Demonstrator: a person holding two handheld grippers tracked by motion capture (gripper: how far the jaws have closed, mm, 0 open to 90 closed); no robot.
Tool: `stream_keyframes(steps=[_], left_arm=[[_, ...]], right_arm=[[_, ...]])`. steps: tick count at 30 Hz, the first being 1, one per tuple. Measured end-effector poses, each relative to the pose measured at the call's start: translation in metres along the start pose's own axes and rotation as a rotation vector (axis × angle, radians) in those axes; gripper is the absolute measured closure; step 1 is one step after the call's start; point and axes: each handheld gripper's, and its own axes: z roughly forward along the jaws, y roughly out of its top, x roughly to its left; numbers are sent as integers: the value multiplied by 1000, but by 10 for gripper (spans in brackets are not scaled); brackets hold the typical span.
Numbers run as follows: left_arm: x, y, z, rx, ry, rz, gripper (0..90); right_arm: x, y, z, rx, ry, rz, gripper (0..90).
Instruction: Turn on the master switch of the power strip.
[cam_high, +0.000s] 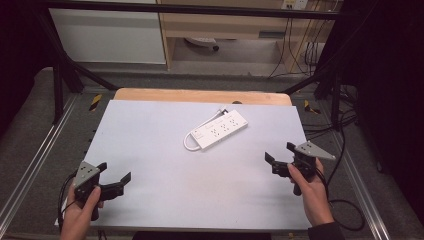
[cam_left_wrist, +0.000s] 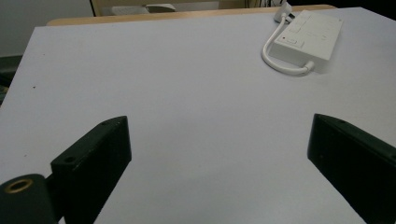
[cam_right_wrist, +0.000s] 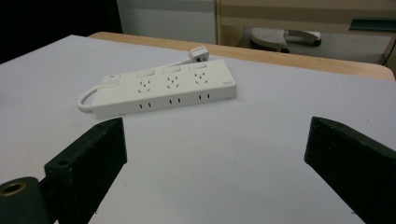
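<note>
**Both grippers spread wide, strip untouched near the far edge**

While each hand holds its tool low at the near corners, the strip (cam_high: 218, 130) lies flat on the table (cam_high: 150, 150), toward the far edge and a little right of centre, well apart from both grippers. It is a long, flat block of smooth white plastic with rounded corners; three socket groups run along its top, each with a rocker switch beside it, and slots line its side face. A thick white cable (cam_high: 189, 144) loops out of its near-left end and runs back along the strip to a plug (cam_high: 221, 112) at the far side. The table top is a matte, pale grey sheet over a wooden board whose rounded edge shows at the far side.

The left gripper (cam_high: 114, 178), near the near-left corner, has its blocky black jaws released and wide apart, grasping nothing. The right gripper (cam_high: 280, 152), by the right edge, likewise stands spread and empty, its jaws facing the strip.
</note>
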Motion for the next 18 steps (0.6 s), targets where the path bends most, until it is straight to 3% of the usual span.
stream_keyframes(steps=[10, 18], left_arm=[[0, 1, 0, -9, 10, -3, 61], [-2, 0, -2, -6, 7, 11, 61]], right_arm=[[-3, -32, -7, 44, -18, -13, 47], [8, -48, 2, 127, 23, -34, 34]])
